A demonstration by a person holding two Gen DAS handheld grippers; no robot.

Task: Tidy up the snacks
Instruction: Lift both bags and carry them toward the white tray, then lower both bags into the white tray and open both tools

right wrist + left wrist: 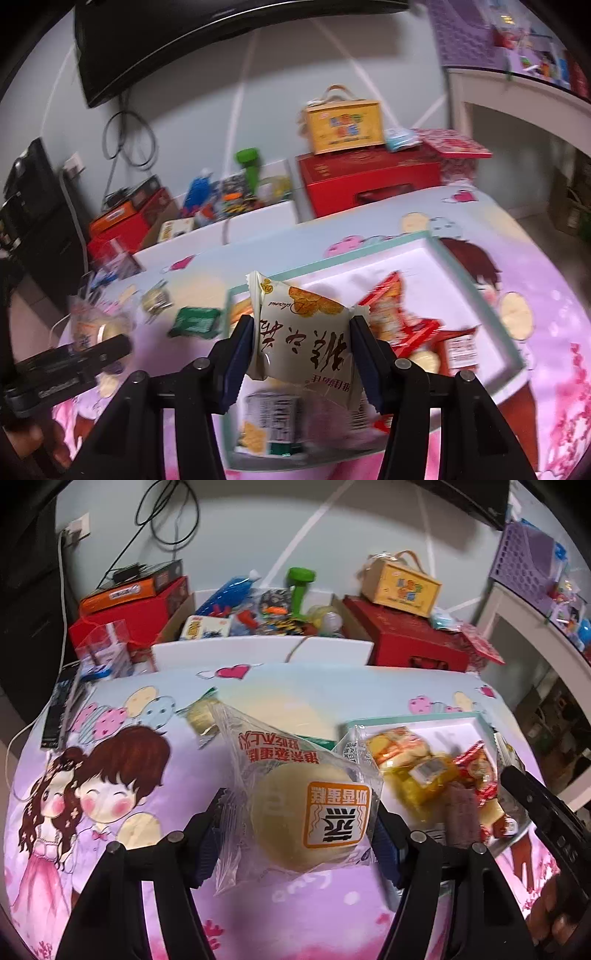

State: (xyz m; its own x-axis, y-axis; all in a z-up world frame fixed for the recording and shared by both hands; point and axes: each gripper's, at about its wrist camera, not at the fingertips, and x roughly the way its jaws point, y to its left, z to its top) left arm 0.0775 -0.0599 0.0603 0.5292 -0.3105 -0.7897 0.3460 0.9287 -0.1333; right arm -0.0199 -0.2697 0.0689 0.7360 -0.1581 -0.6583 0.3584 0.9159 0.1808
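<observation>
Left wrist view: cartoon-print tablecloth [122, 775] covers the table, w/ a white tray [469, 722] on it at the right, already holding several wrapped snacks [417, 771]. Left gripper [295, 834] has its jaws clamped on a round cake in a clear wrapper [306, 812], lifted above the cloth, just left of the tray. Right wrist view: right gripper [301, 350] jaws squeeze a cream pastry packet [306, 332], held over the tray's near end. Small green packet [195, 322] lies on the cloth, left of the tray.
</observation>
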